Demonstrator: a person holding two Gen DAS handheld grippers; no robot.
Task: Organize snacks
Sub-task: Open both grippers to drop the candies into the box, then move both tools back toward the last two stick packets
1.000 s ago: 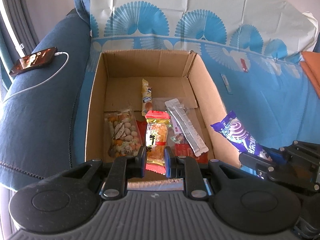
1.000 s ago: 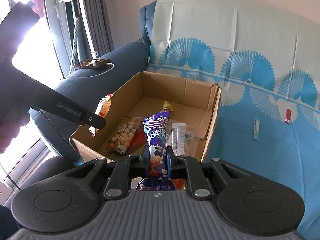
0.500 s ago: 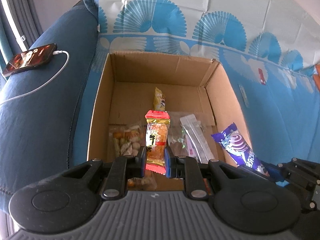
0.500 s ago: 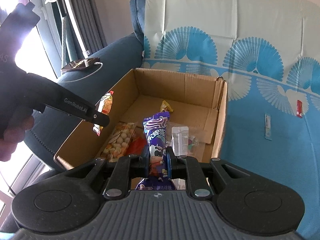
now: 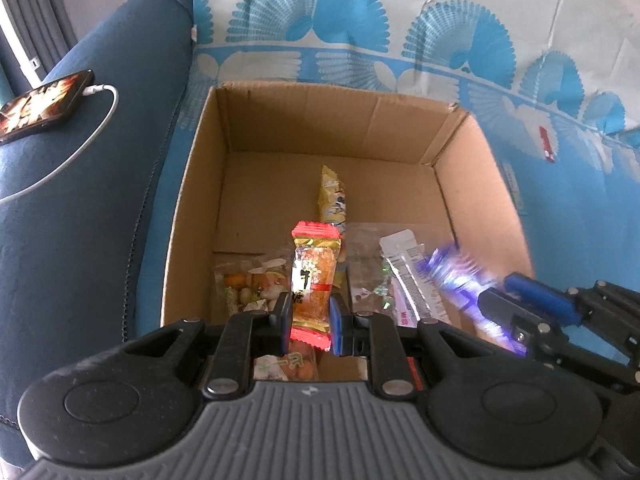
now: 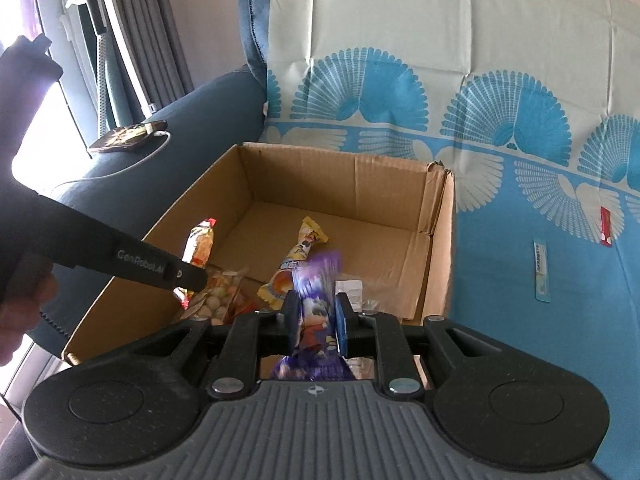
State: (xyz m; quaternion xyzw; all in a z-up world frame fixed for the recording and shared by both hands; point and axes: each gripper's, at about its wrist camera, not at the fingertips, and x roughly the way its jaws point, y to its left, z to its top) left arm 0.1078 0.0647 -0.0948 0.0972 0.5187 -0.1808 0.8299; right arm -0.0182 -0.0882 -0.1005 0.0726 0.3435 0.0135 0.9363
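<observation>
Left hand-held gripper clamps an orange snack packet with red crimped ends, held upright over the near end of the cardboard box. Right hand-held gripper pinches a purple snack packet, motion-blurred, also above the box's near edge, right of the orange one; in the left wrist view the purple packet shows as a smear at the box's right wall.

Box is open-topped, flaps up, sitting on a sofa seat covered by a blue fan-print cloth.

Inside the box:
- yellow snack packet lying on the floor near the middle, long axis toward the far wall
- clear bag of mixed round snacks at the near left
- long clear/white sachet at the near right, lying against a crinkly clear wrapper
- far half of the box floor bare cardboard

Outside the box, on the cloth to its right: small red packet and a pale blue strip sachet, both well apart from the box. Left of the box, on the dark blue sofa armrest: phone with screen lit, white charging cable plugged in.
</observation>
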